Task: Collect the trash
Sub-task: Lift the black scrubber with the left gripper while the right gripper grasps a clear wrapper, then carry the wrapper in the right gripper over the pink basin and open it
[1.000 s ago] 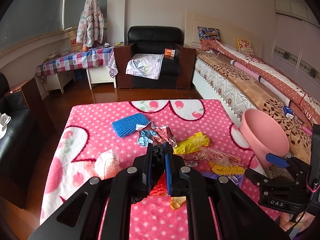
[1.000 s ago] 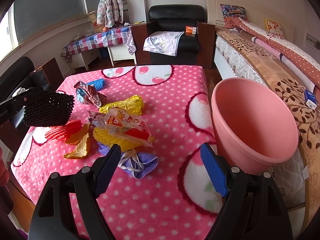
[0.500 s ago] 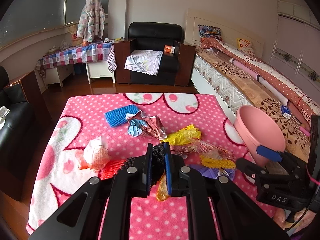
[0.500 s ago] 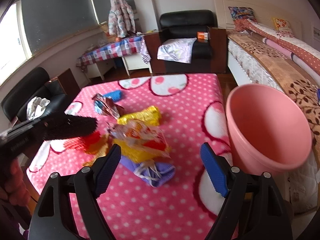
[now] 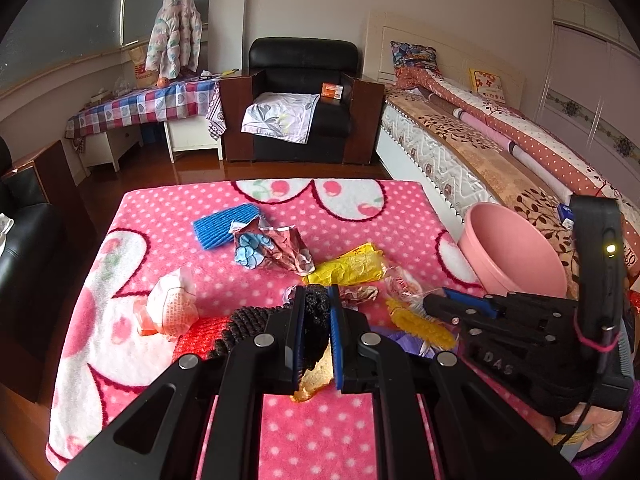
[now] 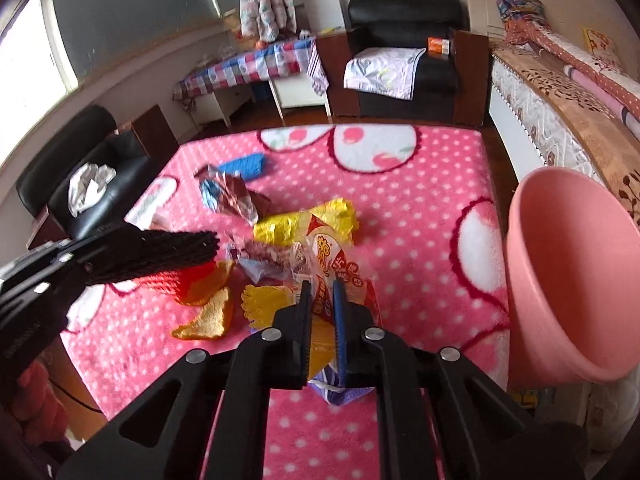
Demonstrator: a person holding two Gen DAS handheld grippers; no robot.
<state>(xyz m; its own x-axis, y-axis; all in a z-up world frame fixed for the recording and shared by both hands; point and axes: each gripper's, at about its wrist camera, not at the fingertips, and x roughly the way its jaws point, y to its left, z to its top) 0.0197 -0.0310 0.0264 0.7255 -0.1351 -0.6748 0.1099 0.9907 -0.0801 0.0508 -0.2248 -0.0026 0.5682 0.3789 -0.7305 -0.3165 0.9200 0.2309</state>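
Over the pink polka-dot blanket [image 6: 420,184], the right gripper [image 6: 322,300] has closed in the last half-second on a clear printed snack wrapper [image 6: 340,268], having hung wide open just before; the left gripper [image 5: 317,312] stays clenched on a black foam fruit net [image 5: 248,320], carried above the litter; two pieces are now in hand, neither yet binned. Still lying loose are the yellow wrapper [image 5: 348,268], crumpled foil wrapper [image 5: 272,248], blue foam net [image 5: 224,226] and red foam net [image 6: 188,286]. The pink basin [image 6: 568,272] waits at the blanket's right edge, its mouth unobstructed; open blanket lies between it and the pile.
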